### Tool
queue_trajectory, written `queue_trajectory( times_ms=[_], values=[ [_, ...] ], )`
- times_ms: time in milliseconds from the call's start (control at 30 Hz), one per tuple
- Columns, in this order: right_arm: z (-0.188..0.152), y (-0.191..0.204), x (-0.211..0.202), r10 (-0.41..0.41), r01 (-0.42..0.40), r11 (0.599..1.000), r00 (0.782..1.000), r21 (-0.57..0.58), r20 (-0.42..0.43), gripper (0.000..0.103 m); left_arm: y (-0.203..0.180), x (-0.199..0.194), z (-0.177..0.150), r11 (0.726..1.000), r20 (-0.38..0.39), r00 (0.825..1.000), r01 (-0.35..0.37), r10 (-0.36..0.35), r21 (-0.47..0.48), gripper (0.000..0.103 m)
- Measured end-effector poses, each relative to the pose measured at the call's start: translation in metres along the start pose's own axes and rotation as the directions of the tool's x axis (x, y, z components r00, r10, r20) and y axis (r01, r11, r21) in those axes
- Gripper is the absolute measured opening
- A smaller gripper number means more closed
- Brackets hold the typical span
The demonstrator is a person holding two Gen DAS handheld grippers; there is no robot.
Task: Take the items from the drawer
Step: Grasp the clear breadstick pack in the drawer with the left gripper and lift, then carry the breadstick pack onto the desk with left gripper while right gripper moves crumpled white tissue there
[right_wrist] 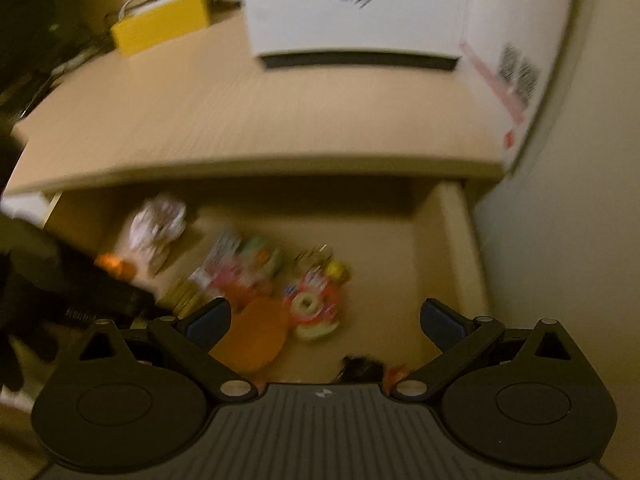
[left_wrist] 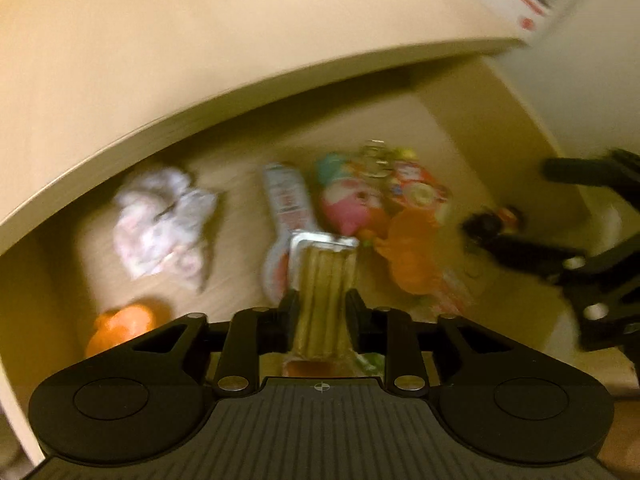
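Left wrist cam: my left gripper (left_wrist: 323, 304) held a snack pack (left_wrist: 323, 280) over the drawer (right_wrist: 456, 240); right gripper (right_wrist: 324, 320) wide, empty. Loose hold, pack could've dropped.

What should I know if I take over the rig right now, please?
Left gripper: closed on a clear packet of tan sticks, over the open drawer.
Right gripper: open, empty, above the drawer.
In the drawer: white cloth, pink plush, orange toy, colourful packets, all blurred.
Done: nothing from the drawer visible on the desktop.
Left: set the packet out, then the rest.
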State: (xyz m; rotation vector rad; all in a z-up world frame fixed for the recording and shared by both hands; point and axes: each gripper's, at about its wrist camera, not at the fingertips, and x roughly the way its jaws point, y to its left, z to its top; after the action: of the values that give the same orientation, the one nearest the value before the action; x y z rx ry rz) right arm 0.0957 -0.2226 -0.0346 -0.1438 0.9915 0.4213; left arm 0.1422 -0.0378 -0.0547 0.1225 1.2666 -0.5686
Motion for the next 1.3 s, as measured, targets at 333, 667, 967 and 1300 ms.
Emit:
queue_trajectory(
  times_ms=[333, 667, 967, 1300],
  values=[
    [-0.035, 0.005, -0.008, 0.055, -0.053, 0.998, 0.997, 0.035, -0.060, 0.097, -0.019, 0.001, -0.007, 0.987, -0.002, 1.000, -0.017, 0.018, 0.160, 0.029],
    [-0.042, 0.010, -0.017, 0.032, -0.030, 0.998, 0.999, 0.050, -0.038, 0.099, -0.040, 0.019, -0.010, 0.930, -0.036, 0.994, -0.081, 0.101, 0.357, 0.039],
    [-0.020, 0.023, -0.011, -0.039, 0.038, 0.996, 0.999, -0.084, -0.007, 0.097, 0.004, -0.011, -0.013, 0.975, 0.022, 0.999, -0.030, 0.026, 0.222, 0.035],
    [0.050, 0.121, 0.069, 0.178, -0.166, 0.912, 0.984, -0.375, -0.002, 0.089, 0.082, -0.132, -0.040, 0.971, 0.235, 0.965, -0.063, 0.119, -0.233, 0.035]
  ],
)
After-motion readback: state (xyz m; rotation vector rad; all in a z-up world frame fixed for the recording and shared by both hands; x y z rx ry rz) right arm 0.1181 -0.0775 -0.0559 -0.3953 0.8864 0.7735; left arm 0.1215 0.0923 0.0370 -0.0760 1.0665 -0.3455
